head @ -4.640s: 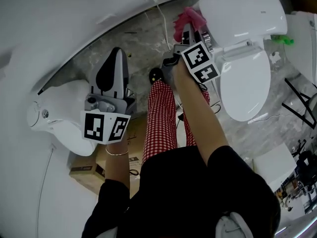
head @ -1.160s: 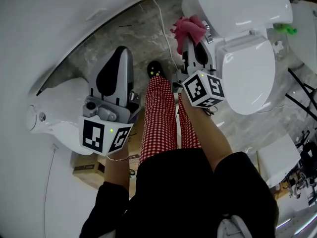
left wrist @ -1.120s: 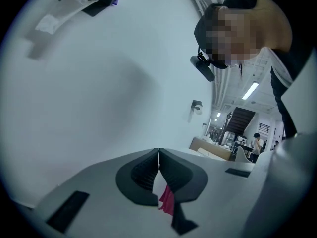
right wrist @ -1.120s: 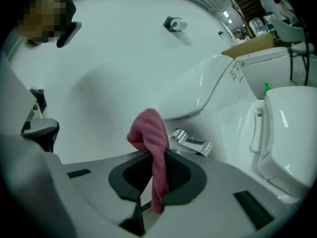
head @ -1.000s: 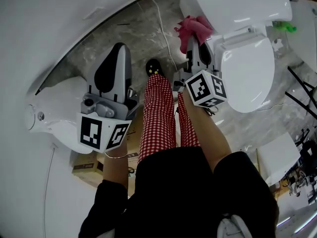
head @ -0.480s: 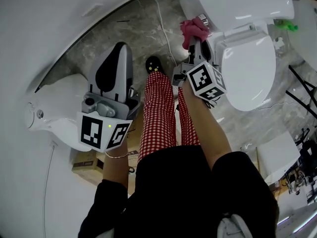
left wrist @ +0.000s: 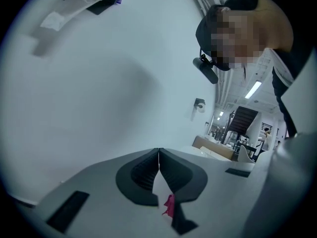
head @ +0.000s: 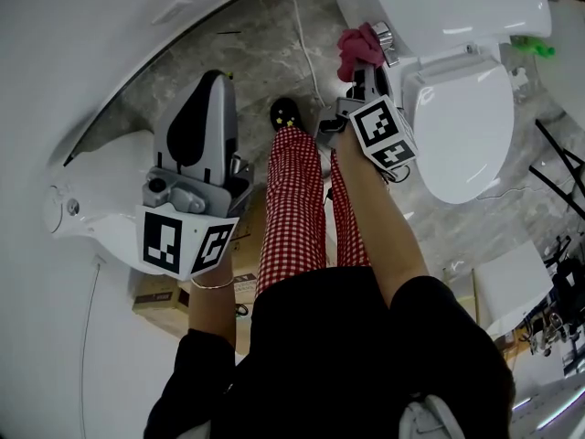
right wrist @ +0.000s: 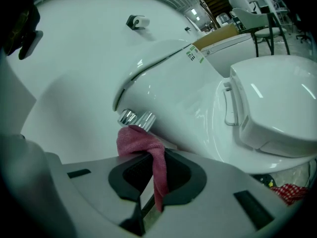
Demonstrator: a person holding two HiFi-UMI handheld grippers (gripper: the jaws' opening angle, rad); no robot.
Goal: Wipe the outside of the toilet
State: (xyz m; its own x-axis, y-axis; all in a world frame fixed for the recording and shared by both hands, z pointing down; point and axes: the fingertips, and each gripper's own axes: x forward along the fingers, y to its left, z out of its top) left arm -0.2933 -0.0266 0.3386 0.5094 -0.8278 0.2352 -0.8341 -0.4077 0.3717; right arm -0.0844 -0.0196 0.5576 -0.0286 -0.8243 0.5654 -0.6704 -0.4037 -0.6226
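Pink cloth (right wrist: pixel 141 143) clamped, nr toilet tank (right wrist: pixel 188 98).

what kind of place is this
Likely a bathroom-fixture showroom, not a home bathroom: a toilet stands near a second white fixture, with cardboard boxes nearby and chairs visible beyond.

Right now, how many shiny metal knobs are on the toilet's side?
2. The left knob and the right knob sit side by side on the toilet, just above the pink cloth held by the right gripper. Others may be hidden.

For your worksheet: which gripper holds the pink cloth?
The right gripper: its jaws pinch the cloth by the toilet; the left gripper is shut, away from it.
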